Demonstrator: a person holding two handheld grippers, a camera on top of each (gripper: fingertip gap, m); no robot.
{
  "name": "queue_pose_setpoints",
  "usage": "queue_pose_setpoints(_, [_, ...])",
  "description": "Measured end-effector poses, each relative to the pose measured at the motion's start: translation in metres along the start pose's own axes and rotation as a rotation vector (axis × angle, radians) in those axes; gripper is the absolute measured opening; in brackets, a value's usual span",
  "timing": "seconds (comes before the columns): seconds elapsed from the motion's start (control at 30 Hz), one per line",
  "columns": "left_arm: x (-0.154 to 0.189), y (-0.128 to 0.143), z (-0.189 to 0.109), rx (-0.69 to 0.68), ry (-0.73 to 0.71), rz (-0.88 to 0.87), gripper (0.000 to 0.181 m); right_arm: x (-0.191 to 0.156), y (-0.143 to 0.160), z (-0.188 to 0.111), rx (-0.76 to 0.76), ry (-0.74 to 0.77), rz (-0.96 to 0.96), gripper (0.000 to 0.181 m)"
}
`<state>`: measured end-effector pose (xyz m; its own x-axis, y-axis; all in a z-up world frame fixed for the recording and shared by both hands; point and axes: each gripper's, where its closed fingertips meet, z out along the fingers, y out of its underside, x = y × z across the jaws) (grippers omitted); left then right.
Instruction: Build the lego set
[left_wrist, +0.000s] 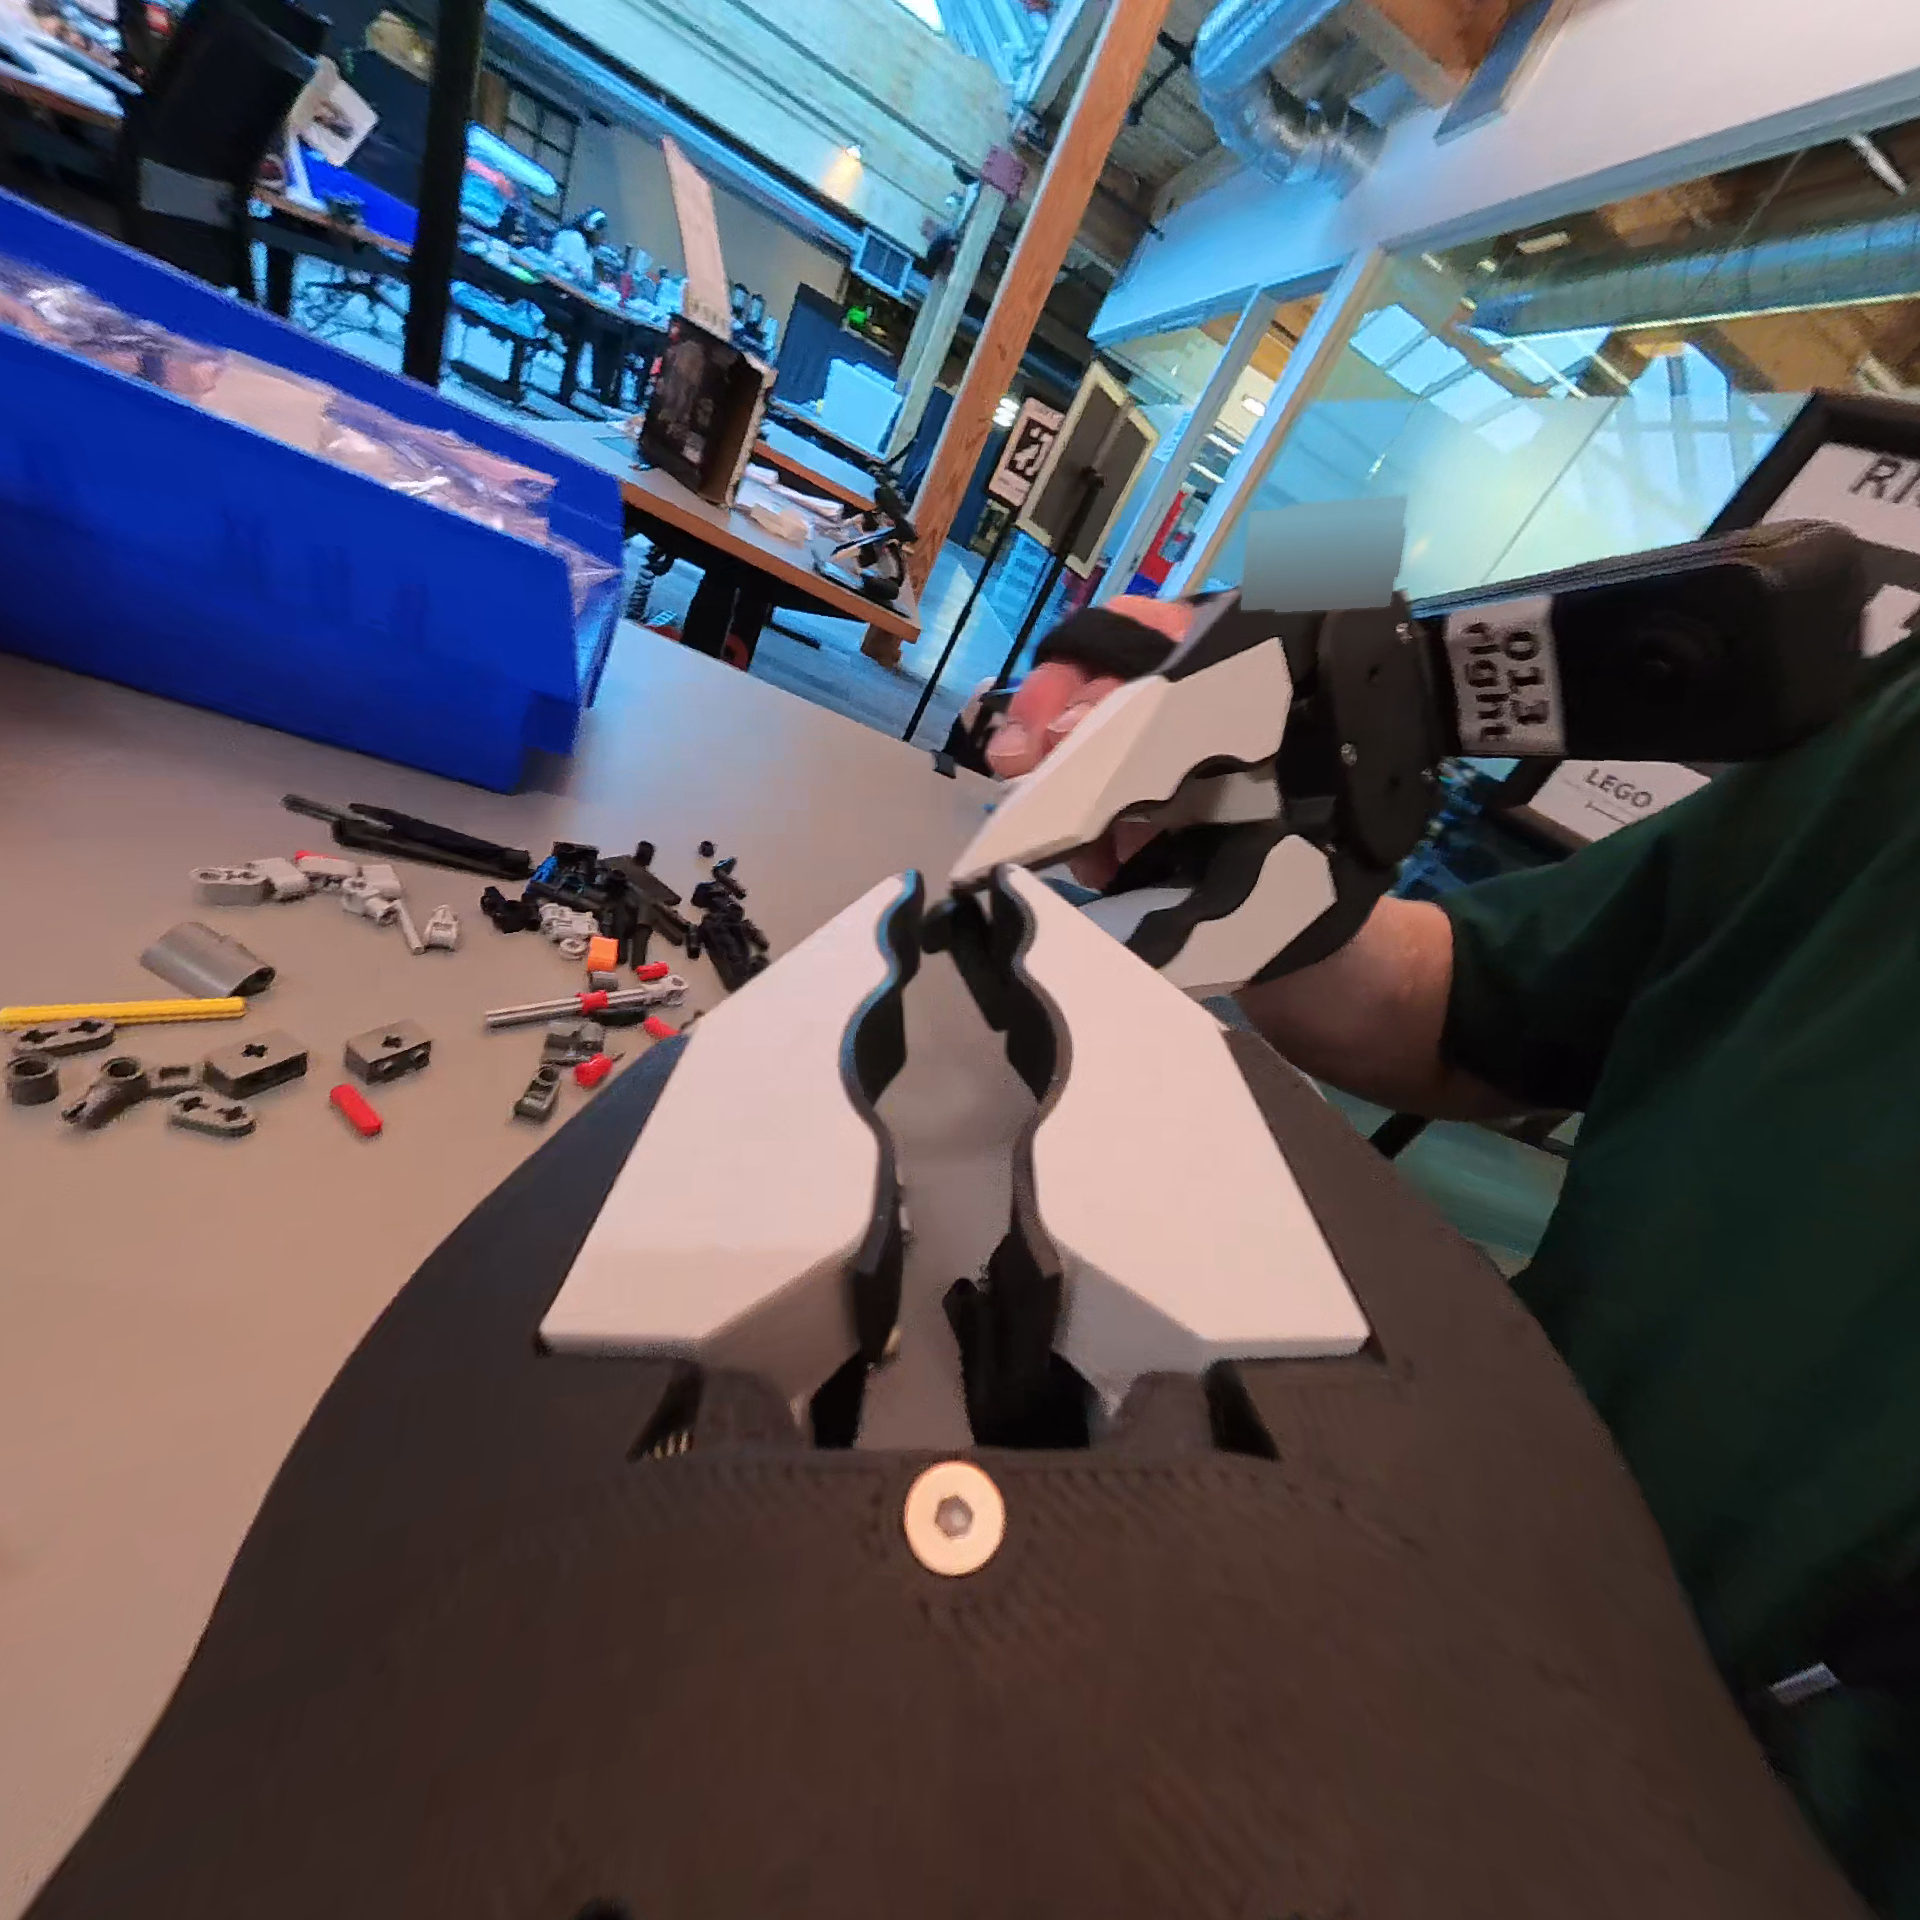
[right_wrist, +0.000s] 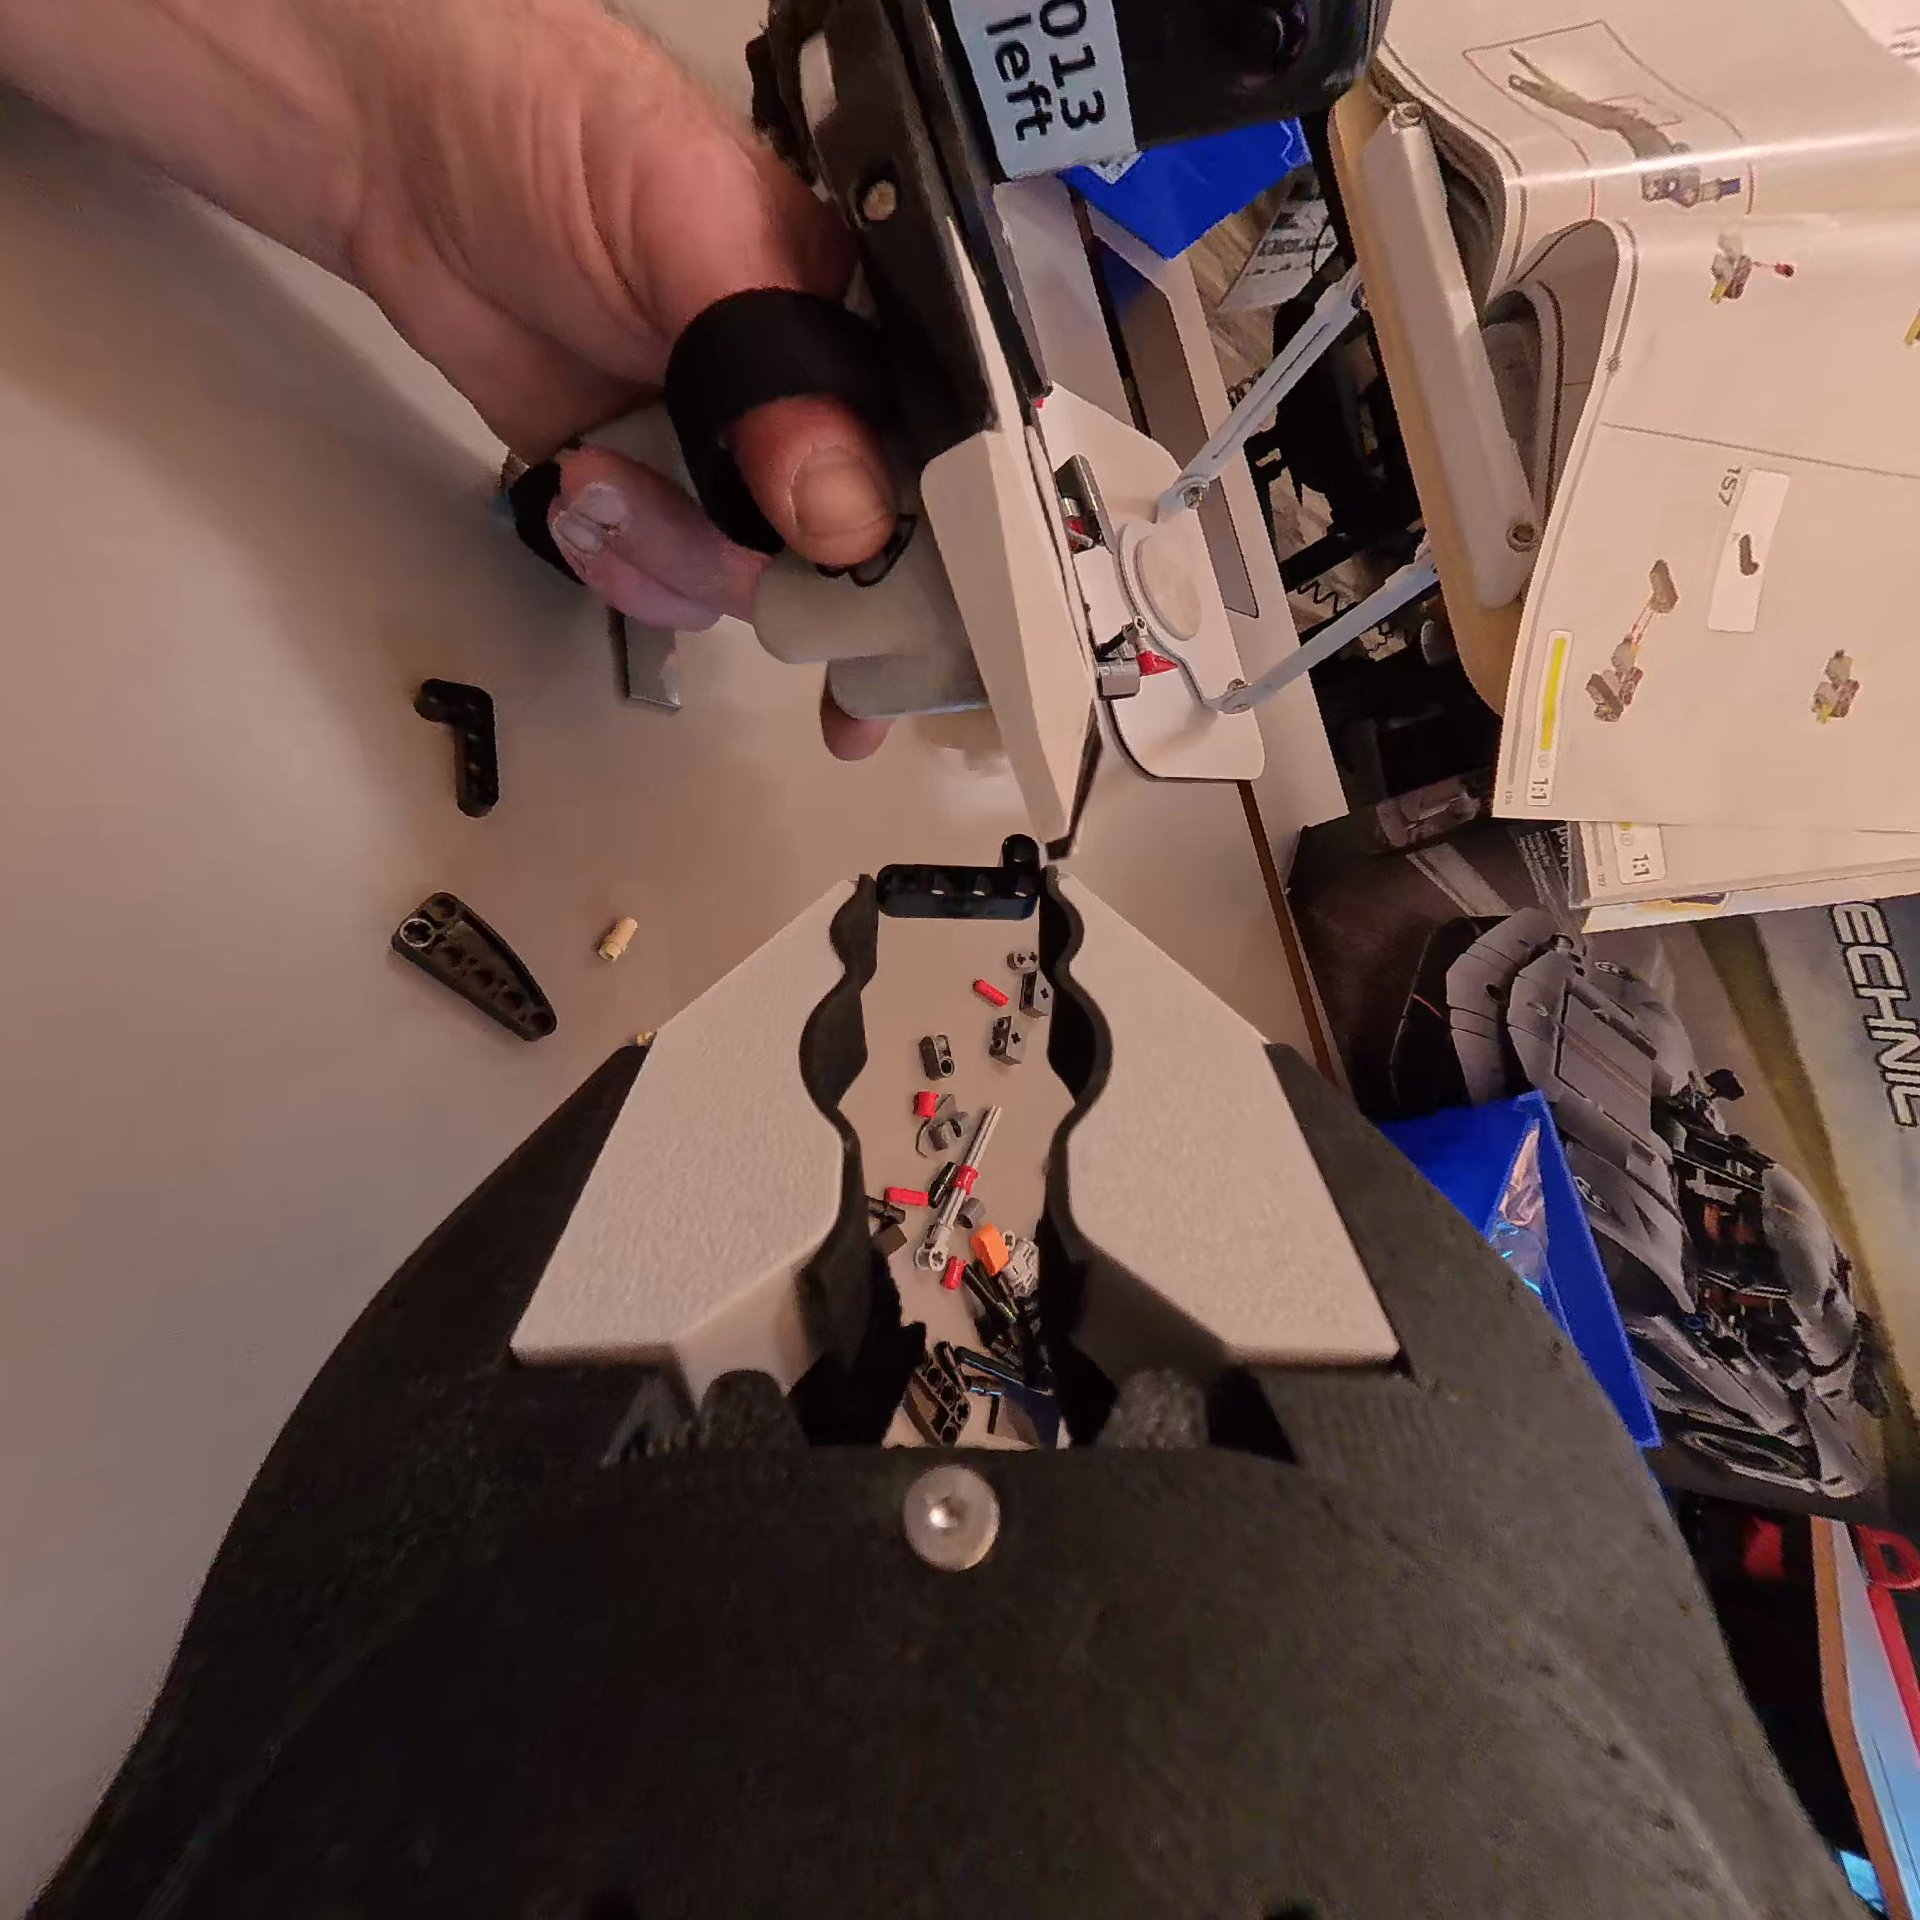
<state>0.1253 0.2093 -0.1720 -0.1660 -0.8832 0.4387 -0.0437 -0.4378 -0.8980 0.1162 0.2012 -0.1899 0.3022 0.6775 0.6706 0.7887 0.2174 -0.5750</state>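
My right gripper (right_wrist: 956, 883) is shut on a short black beam (right_wrist: 956, 891), held crosswise between its fingertips above the table. A small black pin (right_wrist: 1019, 852) stands at the beam's right end. My left gripper (left_wrist: 956, 899) comes in tip to tip with the right one and is shut on that black pin (left_wrist: 943, 923). The left gripper also shows in the right wrist view (right_wrist: 1070, 836), and the right gripper in the left wrist view (left_wrist: 971, 873). Both are held in a person's hands. How deep the pin sits in the beam is hidden.
Loose grey, black, red and yellow parts (left_wrist: 416, 987) lie on the grey table (left_wrist: 208, 1299). A blue bin (left_wrist: 260, 582) with plastic bags stands at the back left. Two black beams (right_wrist: 462, 748) (right_wrist: 473, 966), an open instruction booklet (right_wrist: 1714, 520) and the set's box (right_wrist: 1662, 1195) lie nearby. Only a small space, under 4 cm, lies between the two pairs of fingers.
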Motion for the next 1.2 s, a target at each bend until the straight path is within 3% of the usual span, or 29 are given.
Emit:
queue_pose_setpoints(0.13, [-0.002, 0.006, 0.003, -0.032, -0.008, 0.0, 0.018, 0.005, 0.002, 0.001, -0.012, 0.018, 0.02, 0.03])
queue_pose_setpoints(0.2, [-0.002, 0.011, 0.005, -0.055, -0.007, 0.008, 0.013, 0.004, -0.001, 0.001, 0.014, 0.012, 0.018, 0.03])
queue_pose_setpoints(0.43, [-0.003, 0.006, 0.0, -0.027, -0.007, 0.029, 0.006, 0.006, -0.006, 0.002, 0.048, 0.025, 0.028, 0.028])
queue_pose_setpoints(0.6, [-0.004, -0.005, -0.006, 0.051, 0.004, 0.009, 0.006, 0.012, -0.007, 0.0, 0.074, 0.061, 0.134, 0.027])
queue_pose_setpoints(0.77, [0.001, -0.013, -0.01, 0.108, 0.03, 0.026, 0.006, 0.016, -0.009, 0.0, 0.146, 0.047, 0.416, 0.029])
queue_pose_setpoints(0.93, [0.006, -0.013, -0.007, 0.108, 0.03, 0.082, 0.006, 0.004, -0.016, 0.011, 0.236, -0.09, 0.71, 0.021])
queue_pose_setpoints(1.2, [0.011, -0.015, -0.008, 0.121, 0.052, 0.117, 0.006, 0.007, -0.022, 0.01, 0.347, -0.224, 0.901, 0.009])
